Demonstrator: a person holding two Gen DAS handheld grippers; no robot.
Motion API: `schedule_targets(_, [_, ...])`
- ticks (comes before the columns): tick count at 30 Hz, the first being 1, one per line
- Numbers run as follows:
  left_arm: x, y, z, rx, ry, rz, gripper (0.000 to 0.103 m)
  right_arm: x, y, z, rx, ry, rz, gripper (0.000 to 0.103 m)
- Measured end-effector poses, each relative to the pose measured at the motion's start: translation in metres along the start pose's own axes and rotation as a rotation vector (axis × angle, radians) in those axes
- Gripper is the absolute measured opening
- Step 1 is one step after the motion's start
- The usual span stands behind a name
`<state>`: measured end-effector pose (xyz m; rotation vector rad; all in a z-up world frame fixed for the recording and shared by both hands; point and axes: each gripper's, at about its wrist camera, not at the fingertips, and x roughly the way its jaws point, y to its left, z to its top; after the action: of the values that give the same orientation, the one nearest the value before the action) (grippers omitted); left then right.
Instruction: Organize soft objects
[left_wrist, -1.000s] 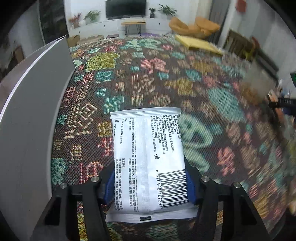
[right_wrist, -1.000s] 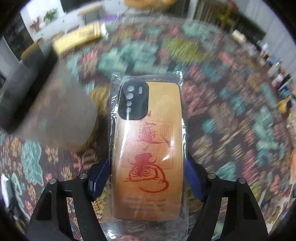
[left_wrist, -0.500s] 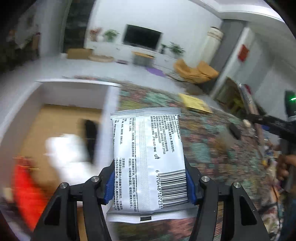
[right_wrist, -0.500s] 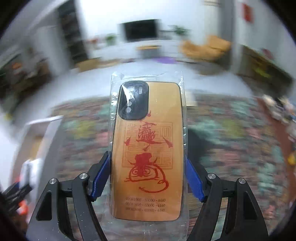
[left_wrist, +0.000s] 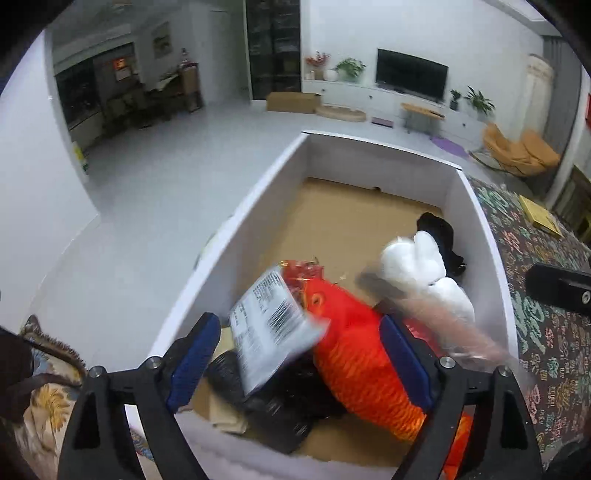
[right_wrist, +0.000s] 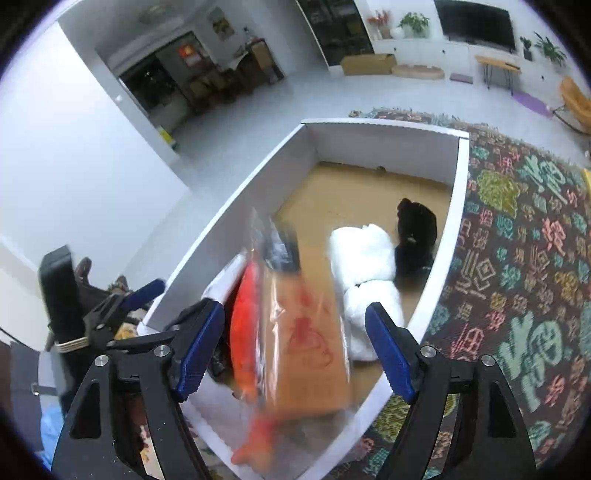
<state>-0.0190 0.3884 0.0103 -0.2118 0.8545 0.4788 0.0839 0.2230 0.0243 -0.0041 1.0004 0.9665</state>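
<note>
Now both of your tongs gape over the white box with nothing between their pads.
Your left tongs (left_wrist: 299, 363) are spread wide above the near end of the box (left_wrist: 258, 221), and the white packet (left_wrist: 271, 328) with the barcode is blurred just beyond them, lying tilted over the red fish plush (left_wrist: 354, 332) and touching neither pad. Your right tongs (right_wrist: 295, 343) are released too; the bagged orange phone case (right_wrist: 306, 339) sits blurred between them inside the box, beside the fish plush and free of both pads. Farther in, a white plush (right_wrist: 362, 254) rests against a black plush (right_wrist: 415, 225) near the right wall. To the right of the box lies the patterned rug (right_wrist: 517, 240).
</note>
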Motion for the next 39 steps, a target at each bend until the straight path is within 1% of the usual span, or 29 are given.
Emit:
schedule_targets(3, [-0.015,-0.007,-0.008,0.040,-0.044,0.035,0.089,-0.013,-0.001,-0.003,-0.004,-0.027,0.015,0.081])
schedule_targets(5, [-0.028,-0.015,-0.009,0.050,-0.067,0.031,0.090,-0.019,0.003,0.002,-0.012,-0.052,0.008,0.082])
schedule_targets(6, [-0.036,-0.017,-0.010,0.043,-0.076,0.025,0.092,-0.022,0.011,0.006,-0.030,-0.073,-0.009,0.082])
schedule_targets(8, [-0.052,-0.018,-0.007,0.008,-0.115,-0.012,0.098,-0.034,0.025,0.003,-0.086,-0.106,-0.057,0.082])
schedule_targets(9, [-0.062,-0.017,-0.007,-0.023,-0.162,-0.051,0.099,-0.038,0.032,0.000,-0.121,-0.117,-0.090,0.082])
schedule_targets(10, [-0.071,-0.014,-0.009,-0.064,-0.203,-0.083,0.102,-0.040,0.039,-0.004,-0.156,-0.124,-0.123,0.082])
schedule_targets(11, [-0.076,-0.012,-0.011,-0.090,-0.217,-0.089,0.103,-0.043,0.044,-0.009,-0.187,-0.127,-0.154,0.082])
schedule_targets(12, [-0.079,-0.013,-0.011,-0.111,-0.212,-0.072,0.103,-0.043,0.046,-0.013,-0.209,-0.129,-0.182,0.082])
schedule_targets(13, [-0.079,-0.013,-0.010,-0.114,-0.187,-0.044,0.103,-0.044,0.048,-0.018,-0.224,-0.130,-0.205,0.082])
schedule_targets(14, [-0.078,-0.014,-0.009,-0.107,-0.160,-0.015,0.103,-0.044,0.049,-0.023,-0.235,-0.124,-0.228,0.082])
schedule_targets(16, [-0.076,-0.016,-0.010,-0.093,-0.129,0.016,0.103,-0.040,0.049,-0.030,-0.242,-0.102,-0.265,0.082])
schedule_targets(18, [-0.074,-0.019,-0.012,-0.069,-0.119,0.032,0.103,-0.038,0.051,-0.034,-0.237,-0.073,-0.292,0.082])
schedule_targets(22, [-0.076,-0.019,-0.017,-0.054,-0.125,0.070,0.103,-0.036,0.052,-0.039,-0.203,-0.012,-0.305,0.082])
schedule_targets(26, [-0.081,-0.017,-0.018,-0.064,-0.132,0.083,0.103,-0.034,0.056,-0.043,-0.200,0.016,-0.305,0.082])
schedule_targets(34, [-0.081,-0.017,-0.018,-0.060,-0.133,0.104,0.103,-0.033,0.068,-0.051,-0.244,0.016,-0.314,0.082])
schedule_targets(39, [-0.081,-0.016,-0.021,-0.080,-0.129,0.078,0.103,-0.034,0.066,-0.054,-0.232,0.010,-0.306,0.082])
